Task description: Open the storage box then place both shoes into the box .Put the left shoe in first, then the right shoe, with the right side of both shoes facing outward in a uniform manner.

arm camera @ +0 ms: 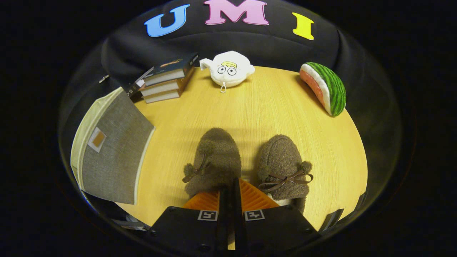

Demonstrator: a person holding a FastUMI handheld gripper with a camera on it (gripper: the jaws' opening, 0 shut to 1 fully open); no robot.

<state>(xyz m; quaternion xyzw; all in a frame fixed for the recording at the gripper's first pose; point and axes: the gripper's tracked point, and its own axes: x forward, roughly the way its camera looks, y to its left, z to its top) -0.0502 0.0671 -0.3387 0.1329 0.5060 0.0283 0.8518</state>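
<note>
Two brown fuzzy slippers with small bows lie side by side on the round wooden table (pixel 271 107), toes pointing away from me. The left shoe (pixel 214 157) is just ahead of my fingers and the right shoe (pixel 284 162) is a little to their right. My gripper (pixel 232 187) hovers at the heel end of the pair, between them, its fingers pressed together with nothing visibly caught. The storage box (pixel 110 157), grey fabric with cream edging and a small label patch, stands to the left of the shoes with its lid down.
A stack of books (pixel 167 80) sits beyond the box at the back left. At the back middle lies a white plush toy (pixel 230 69), and a watermelon-slice plush (pixel 326 89) rests at the back right. Bare tabletop lies between the shoes and these.
</note>
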